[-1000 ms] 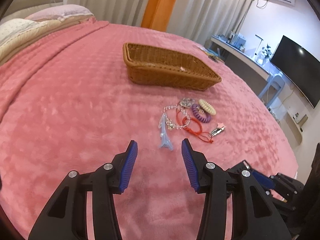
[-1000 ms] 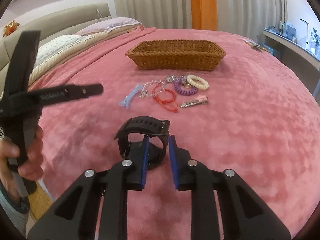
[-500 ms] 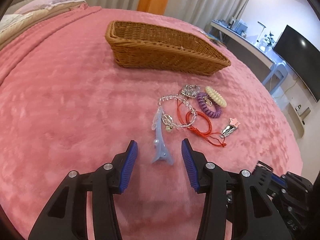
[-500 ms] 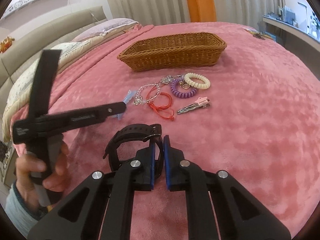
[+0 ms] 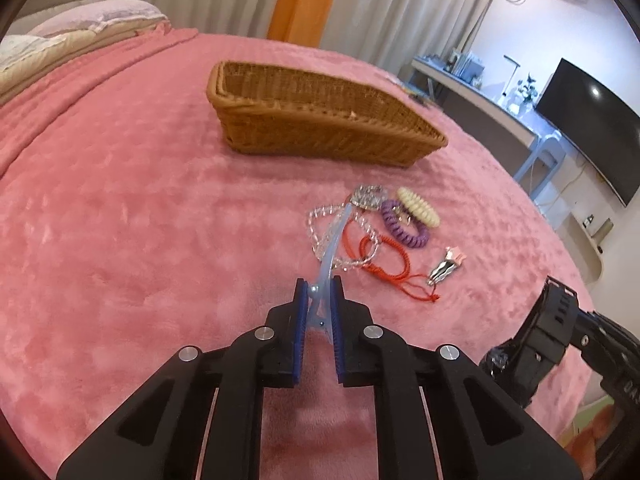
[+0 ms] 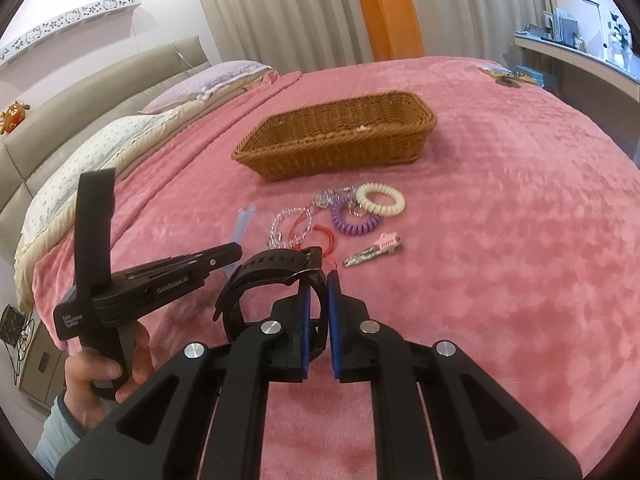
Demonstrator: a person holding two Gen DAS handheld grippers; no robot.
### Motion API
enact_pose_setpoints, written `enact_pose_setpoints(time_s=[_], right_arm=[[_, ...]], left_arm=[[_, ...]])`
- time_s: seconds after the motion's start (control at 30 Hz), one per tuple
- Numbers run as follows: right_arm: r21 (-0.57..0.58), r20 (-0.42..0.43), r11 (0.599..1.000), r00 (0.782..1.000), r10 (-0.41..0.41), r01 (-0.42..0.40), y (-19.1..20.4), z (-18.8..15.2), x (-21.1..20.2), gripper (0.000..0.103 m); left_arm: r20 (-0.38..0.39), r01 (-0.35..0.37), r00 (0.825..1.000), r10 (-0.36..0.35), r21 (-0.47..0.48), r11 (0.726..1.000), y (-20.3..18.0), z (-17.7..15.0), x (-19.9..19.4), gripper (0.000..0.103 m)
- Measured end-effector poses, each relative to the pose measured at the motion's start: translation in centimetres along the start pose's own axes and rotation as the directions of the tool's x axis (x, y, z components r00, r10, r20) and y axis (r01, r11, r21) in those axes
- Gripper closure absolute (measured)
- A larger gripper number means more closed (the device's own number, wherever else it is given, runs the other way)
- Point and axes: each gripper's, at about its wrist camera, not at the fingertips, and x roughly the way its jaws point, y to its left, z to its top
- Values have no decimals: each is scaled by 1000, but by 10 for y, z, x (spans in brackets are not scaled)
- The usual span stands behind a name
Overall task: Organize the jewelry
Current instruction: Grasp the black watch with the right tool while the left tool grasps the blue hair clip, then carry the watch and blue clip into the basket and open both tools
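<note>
Left gripper (image 5: 319, 286): jaws have just been closing and now pinch the blue clip (image 5: 329, 255) at its near end; the clip's long tip points away over the clear beads (image 5: 320, 227).
Right gripper (image 6: 319, 280): clamped on the black watch (image 6: 272, 270), strap between the pads, and the watch hangs clear of the pink blanket (image 6: 500, 280).
Left hand (image 6: 106, 368): wrapped round its handle at the lower left of the right view, near the bed's edge.
Basket (image 5: 320, 120): wicker, beyond the pile with a strip of bare blanket between them; its near wall faces both grippers and its long rim is open from above.
Pile: clear beads, red cord (image 5: 394, 268), purple coil (image 5: 404, 228), cream coil (image 5: 418, 206) and a silver charm (image 5: 368, 194) all touching or overlapping.
Silver clip (image 5: 444, 270): pink star on top, lying just beside the red cord's knot, on the pile's right.
Open room: wide bare blanket left of the pile and basket; on the right the blanket rounds off to the bed's edge, with a desk (image 5: 480, 96) and a TV (image 5: 592, 128) past it.
Far edge: pillows (image 6: 120, 136) and a headboard (image 6: 100, 80) on the left, curtains (image 6: 304, 8) behind the basket.
</note>
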Motion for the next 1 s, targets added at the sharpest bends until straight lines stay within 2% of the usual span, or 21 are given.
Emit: enact_pose_setpoints(time_s=[0.17, 0.37, 0.47, 0.6, 0.77, 0.9, 1.0], right_arm=[[-13, 24, 1000, 1000, -12, 13, 2, 17, -8, 96], [-58, 84, 997, 996, -43, 48, 5, 71, -12, 96], [-79, 112, 993, 991, -75, 84, 6, 107, -2, 96], [-80, 120, 990, 987, -102, 112, 3, 152, 26, 96], [-76, 83, 986, 986, -142, 149, -8, 192, 74, 96], [-77, 34, 983, 985, -166, 169, -17, 205, 113, 96], [-67, -38, 982, 983, -178, 175, -27, 210, 148, 96]], left_arm=[[52, 6, 999, -6, 0, 1000, -1, 12, -22, 93], [140, 2, 990, -8, 41, 999, -12, 54, -55, 93], [174, -8, 985, -4, 64, 998, -19, 79, -58, 93], [203, -21, 979, 1, 93, 995, -25, 116, -42, 93], [201, -6, 980, -9, 72, 997, -19, 147, -7, 93], [178, 0, 984, -10, 57, 998, -13, 165, 29, 93], [147, -3, 989, -3, 45, 999, -7, 170, 54, 93]])
